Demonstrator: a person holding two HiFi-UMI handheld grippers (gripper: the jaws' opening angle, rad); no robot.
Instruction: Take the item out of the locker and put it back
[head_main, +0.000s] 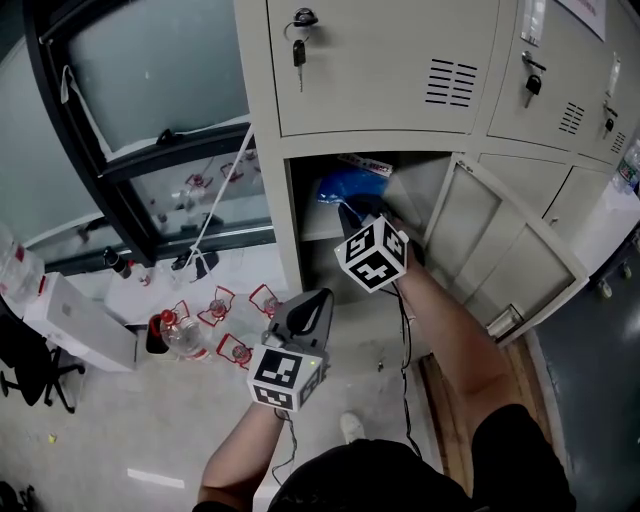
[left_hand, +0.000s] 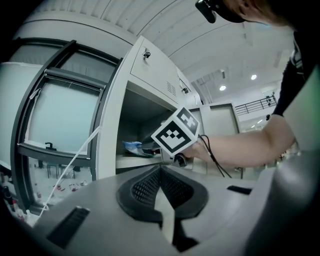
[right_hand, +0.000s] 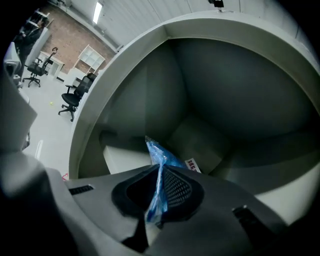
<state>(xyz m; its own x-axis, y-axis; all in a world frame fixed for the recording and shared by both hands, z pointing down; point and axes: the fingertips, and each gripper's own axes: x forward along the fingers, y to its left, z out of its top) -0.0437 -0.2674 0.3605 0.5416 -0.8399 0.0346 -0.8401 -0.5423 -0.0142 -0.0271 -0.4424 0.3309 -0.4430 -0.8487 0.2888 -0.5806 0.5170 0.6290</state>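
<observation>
1. Head view looks steeply down on a beige sheet-metal locker (head_main: 380, 80). Its lower door (head_main: 510, 262) swings open to the right. The right gripper (head_main: 358, 212) reaches into that open compartment, where the blue bag (head_main: 345, 186) lies, crinkled and glossy.
2. Only this view takes in both tools at once. The left gripper (head_main: 306, 305) hangs low outside the locker, over the pale floor (head_main: 120, 430) and well apart from the bag. Clear plastic bottles (head_main: 185, 338) stand on the floor near the window. A key (head_main: 300, 52) dangles from the lock of the shut door above.
3. Right gripper view alone shows the grip. The right gripper (right_hand: 159, 192) is clamped onto a thin edge of the blue bag (right_hand: 161, 159), and the film runs up between its black, mesh-textured pads (right_hand: 177, 187). The rest of the bag juts ahead into the smooth grey compartment, with a white label (right_hand: 192, 165) in red print just beside it.
4. Left gripper view settles the other tool. The left gripper (left_hand: 161, 172) has its jaws pressed together along one seam, with nothing between them.
5. That same view gives the compartment side-on. The blue bag (left_hand: 132, 146) sits low at the flat shelf (left_hand: 131, 161). The right gripper's black-and-white marker cube (left_hand: 176, 136) hangs just in front of the opening.
</observation>
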